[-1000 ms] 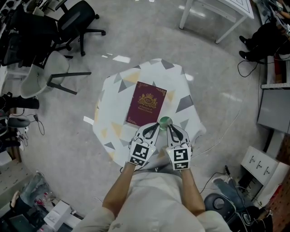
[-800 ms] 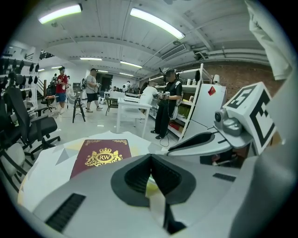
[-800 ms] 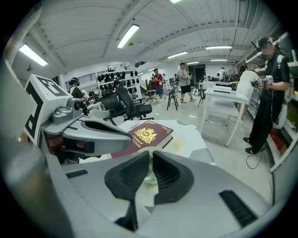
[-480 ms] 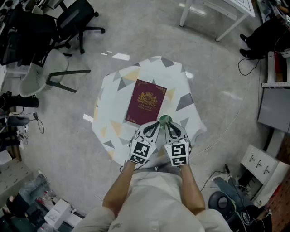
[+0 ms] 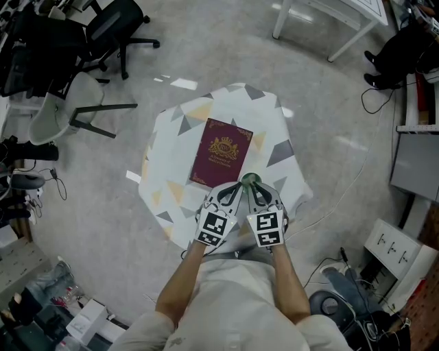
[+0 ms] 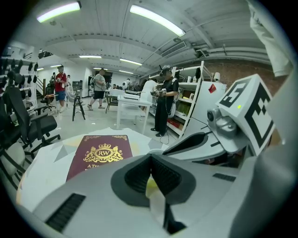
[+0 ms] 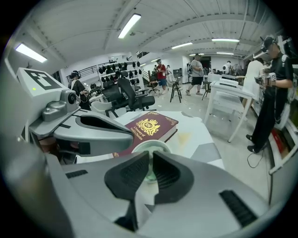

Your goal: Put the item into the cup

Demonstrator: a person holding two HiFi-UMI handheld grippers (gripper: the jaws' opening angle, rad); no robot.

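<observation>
A small green cup [image 5: 249, 182] stands on the table just off the near right corner of a maroon book [image 5: 221, 154]. My left gripper [image 5: 233, 192] and right gripper [image 5: 253, 194] sit side by side at the table's near edge, tips pointing at the cup. In the left gripper view the left gripper [image 6: 150, 160] is shut, its pads touching with nothing between them. The right gripper [image 7: 151, 155] is also shut and empty, with the cup's rim [image 7: 156, 143] just beyond its tips. I see no loose item.
The small table [image 5: 271, 123] wears a white cloth with grey and yellow triangles. Around it are office chairs [image 5: 113, 31], a white table [image 5: 329, 20] and cables on the floor. People stand far back in the room [image 6: 165, 100].
Both grippers have edged slightly forward toward the cup, and the right one has drawn closer to the left. Book and cup have not moved.
</observation>
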